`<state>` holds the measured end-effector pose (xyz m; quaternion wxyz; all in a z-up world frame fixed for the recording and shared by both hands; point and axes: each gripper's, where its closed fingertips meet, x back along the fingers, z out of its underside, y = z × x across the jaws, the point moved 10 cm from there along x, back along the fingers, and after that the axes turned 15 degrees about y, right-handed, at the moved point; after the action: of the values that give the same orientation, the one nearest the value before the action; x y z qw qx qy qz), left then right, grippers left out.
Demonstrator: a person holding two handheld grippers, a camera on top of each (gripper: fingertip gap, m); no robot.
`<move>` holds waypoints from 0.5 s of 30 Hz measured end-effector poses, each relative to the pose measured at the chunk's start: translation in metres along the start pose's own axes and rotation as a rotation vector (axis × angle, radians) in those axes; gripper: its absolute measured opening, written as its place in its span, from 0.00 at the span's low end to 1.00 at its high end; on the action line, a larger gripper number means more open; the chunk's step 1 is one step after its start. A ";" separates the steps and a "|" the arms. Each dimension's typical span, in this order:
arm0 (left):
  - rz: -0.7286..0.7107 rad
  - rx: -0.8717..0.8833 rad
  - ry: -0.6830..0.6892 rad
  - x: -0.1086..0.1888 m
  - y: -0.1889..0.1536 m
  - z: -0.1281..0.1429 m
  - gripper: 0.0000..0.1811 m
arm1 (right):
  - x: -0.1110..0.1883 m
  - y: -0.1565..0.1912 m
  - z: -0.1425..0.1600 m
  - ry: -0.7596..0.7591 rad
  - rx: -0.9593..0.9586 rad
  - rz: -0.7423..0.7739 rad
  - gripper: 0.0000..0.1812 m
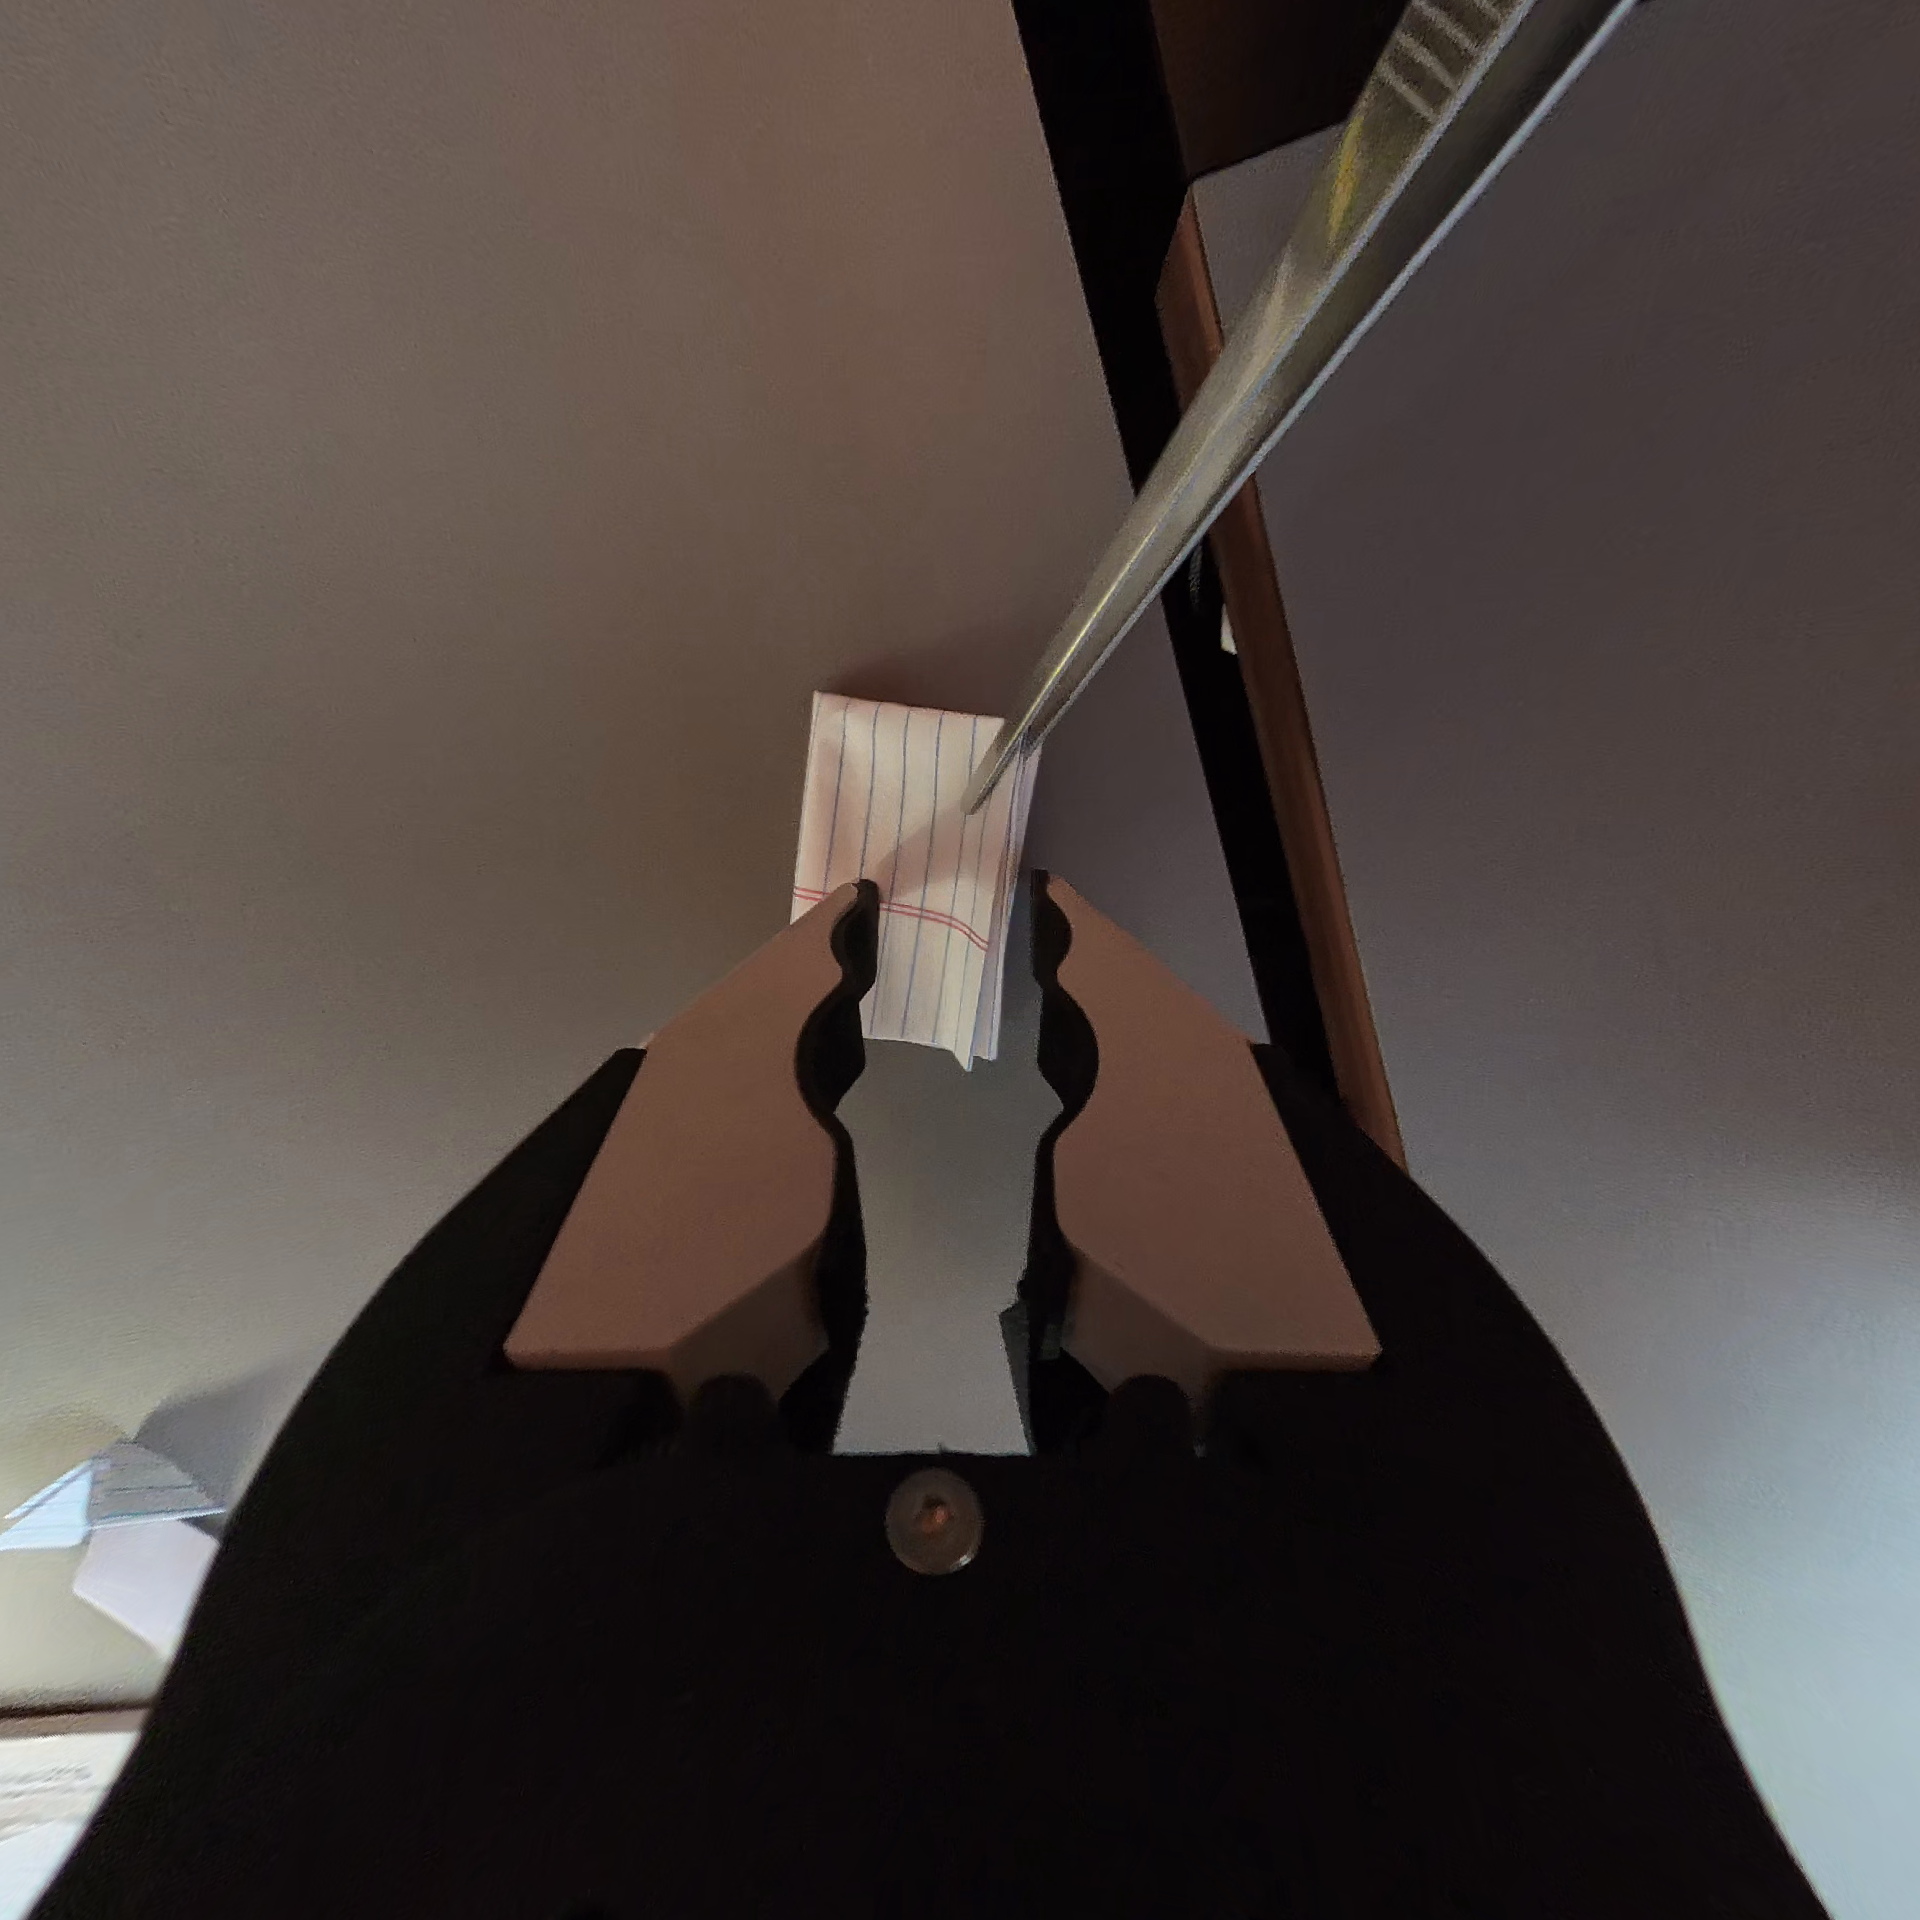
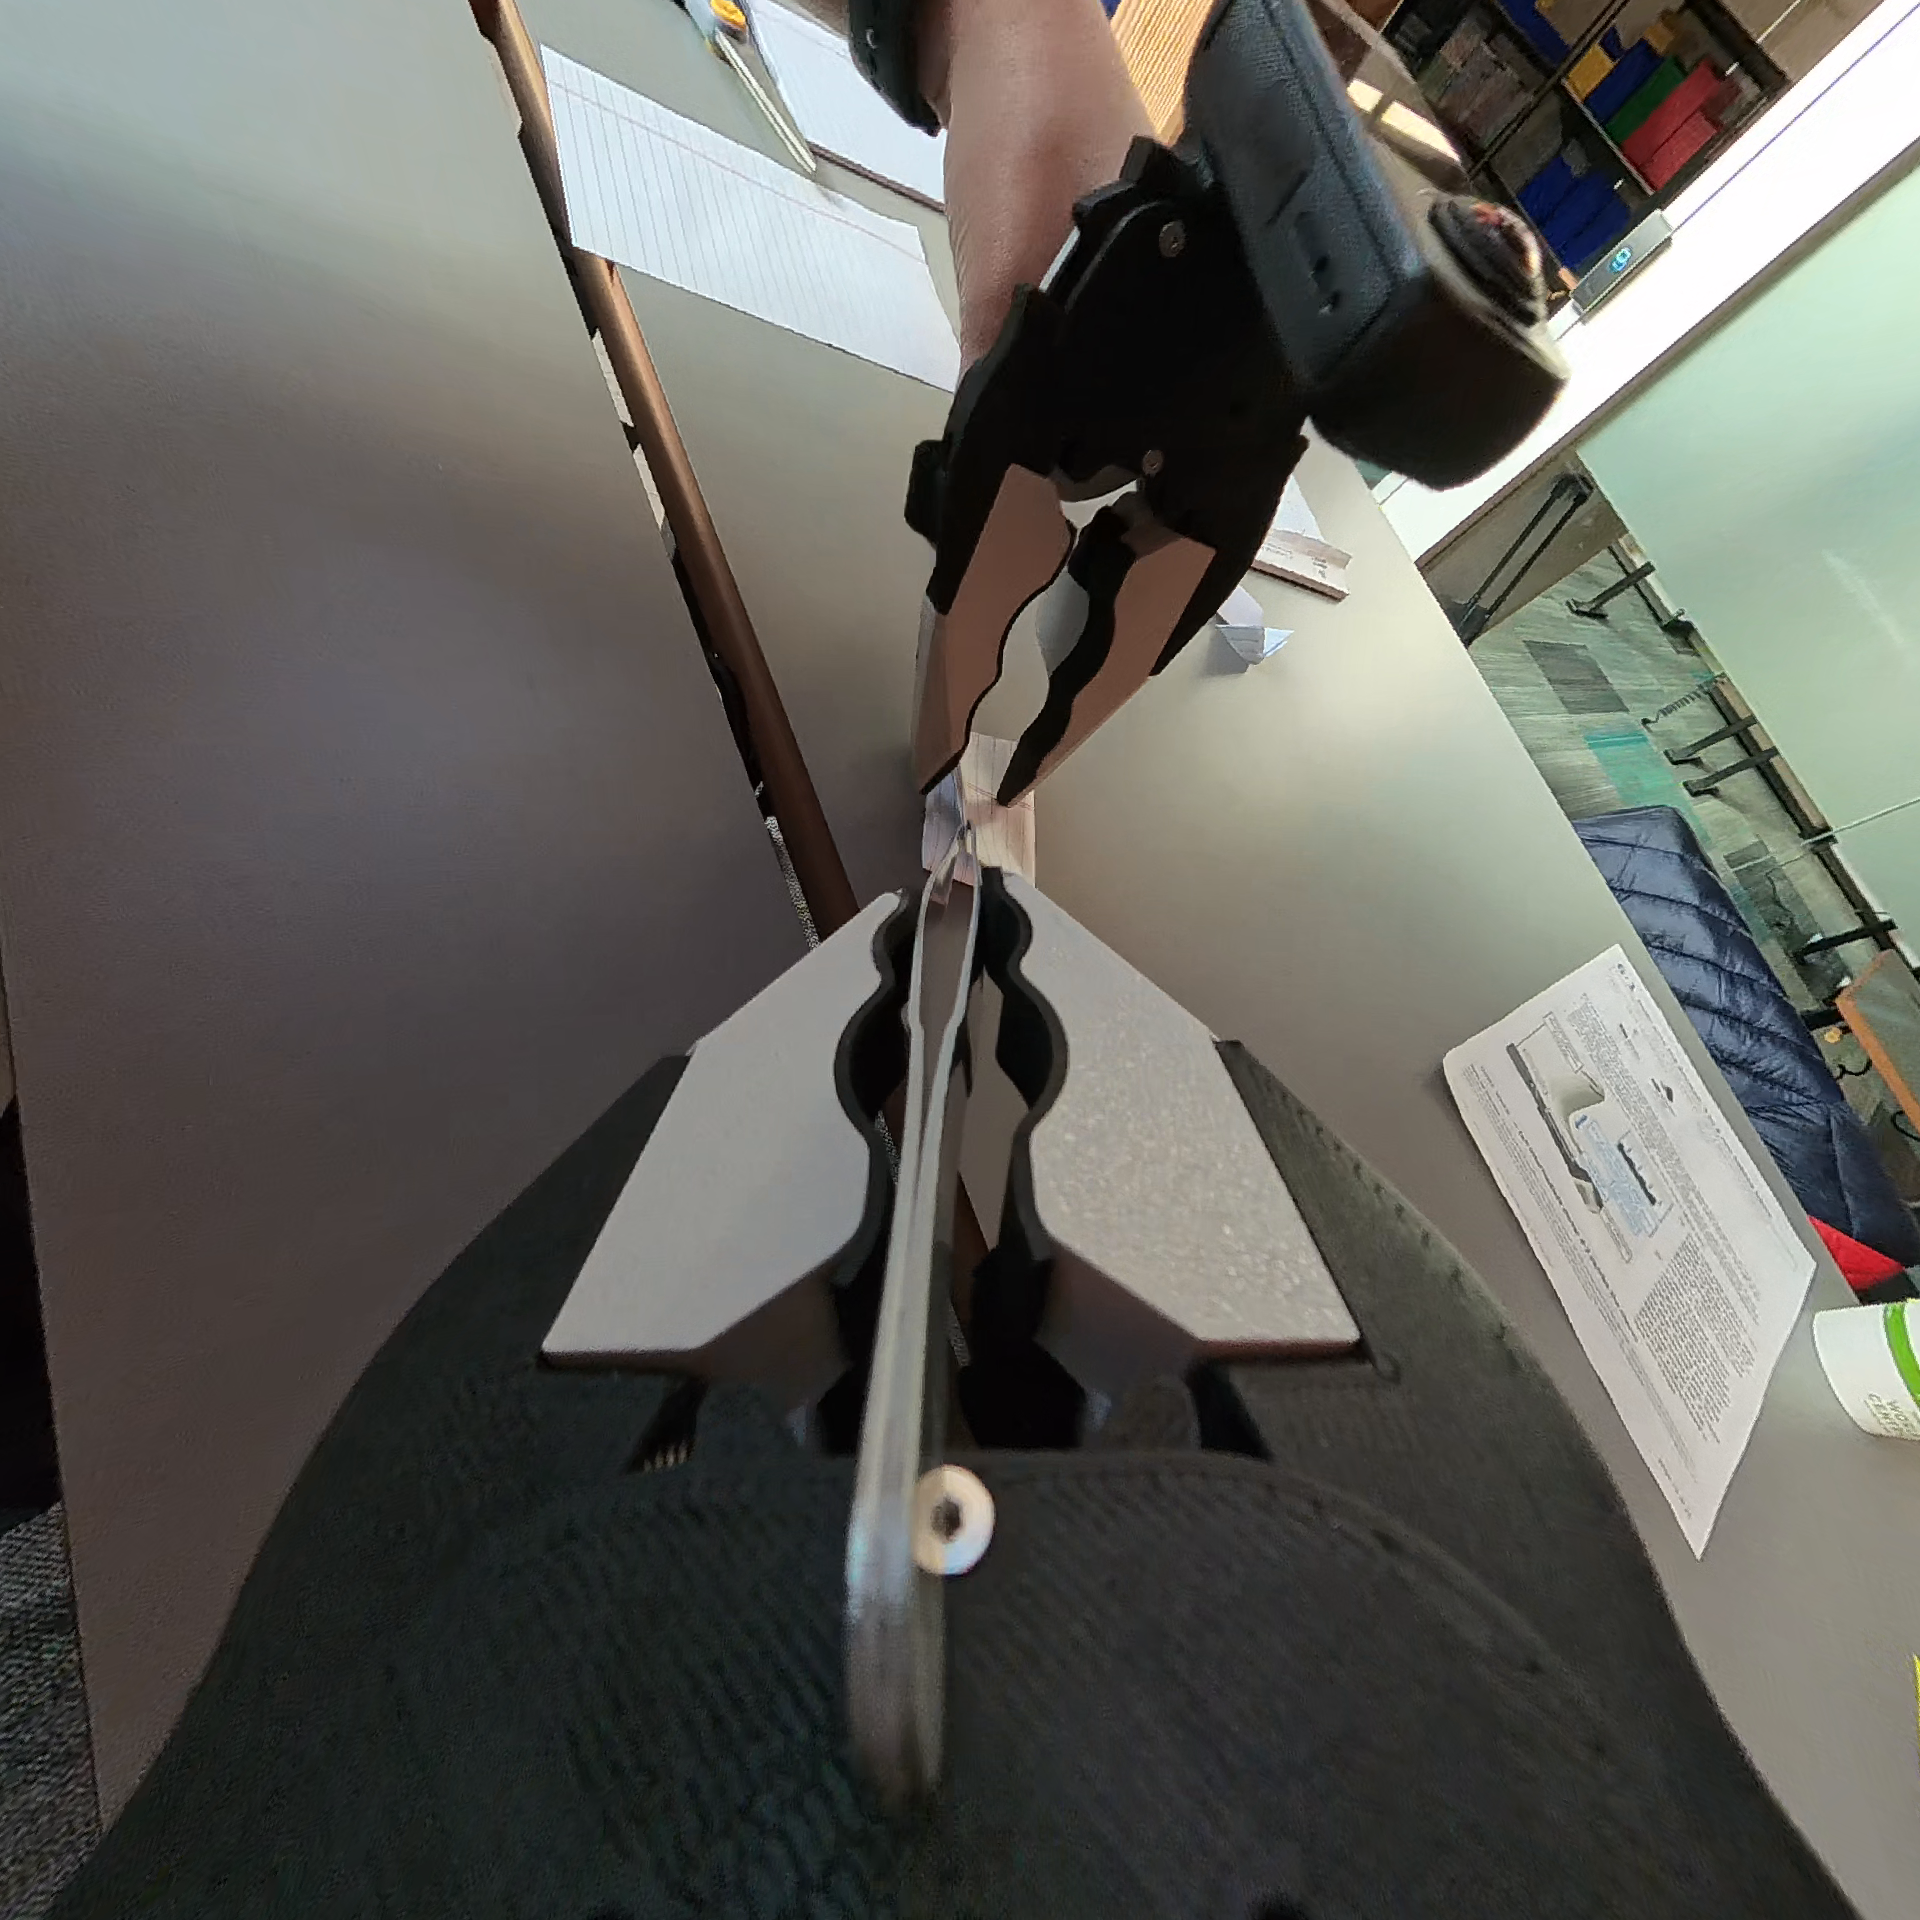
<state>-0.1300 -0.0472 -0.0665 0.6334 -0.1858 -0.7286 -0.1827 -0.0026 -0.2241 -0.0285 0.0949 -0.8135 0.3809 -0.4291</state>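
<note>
A small folded piece of lined paper (image 1: 914, 831) lies on the grey table (image 1: 416, 623) near a brown seam strip. My left gripper (image 1: 951, 885) is open, with its tips down on the paper's near end; the left fingertip (image 1: 857, 894) touches the paper. My right gripper (image 2: 945, 894) is shut on metal tweezers (image 2: 914, 1247). The tweezers (image 1: 1195, 499) come in from the upper right in the left wrist view, and their tips rest on the paper's right part. In the right wrist view, the left gripper (image 2: 977, 790) stands over the paper (image 2: 1013, 831), held by a person's arm (image 2: 1018, 156).
A brown strip (image 2: 707, 540) divides two table tops. A lined sheet (image 2: 727, 229) lies at the far end, a printed sheet (image 2: 1631, 1195) and a white cup (image 2: 1870, 1382) at the right. Paper scraps (image 1: 135, 1538) lie at the lower left. A blue jacket (image 2: 1714, 987) lies beyond the table edge. About 12 cm separates my left fingertips from my right.
</note>
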 end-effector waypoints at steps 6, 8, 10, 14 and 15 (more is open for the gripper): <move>0.089 0.131 -0.179 0.025 0.020 0.027 0.18 | -0.001 0.003 -0.003 0.017 0.050 0.011 0.06; 0.055 0.102 -0.156 0.023 0.021 0.027 0.25 | -0.002 0.004 -0.004 0.025 0.066 0.015 0.06; 0.036 0.054 -0.131 0.014 0.019 0.022 0.30 | -0.001 0.004 -0.006 0.022 0.073 0.018 0.06; 0.007 -0.025 -0.069 -0.006 0.018 0.012 0.32 | -0.001 0.003 -0.004 0.015 0.060 0.019 0.07; 0.025 -0.035 -0.069 -0.008 0.018 0.011 0.30 | -0.001 0.003 -0.003 0.014 0.057 0.022 0.07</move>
<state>-0.1294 -0.0269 -0.0750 0.6067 -0.2119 -0.7445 -0.1809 -0.0071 -0.2251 -0.0286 0.1202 -0.8031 0.3781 -0.4445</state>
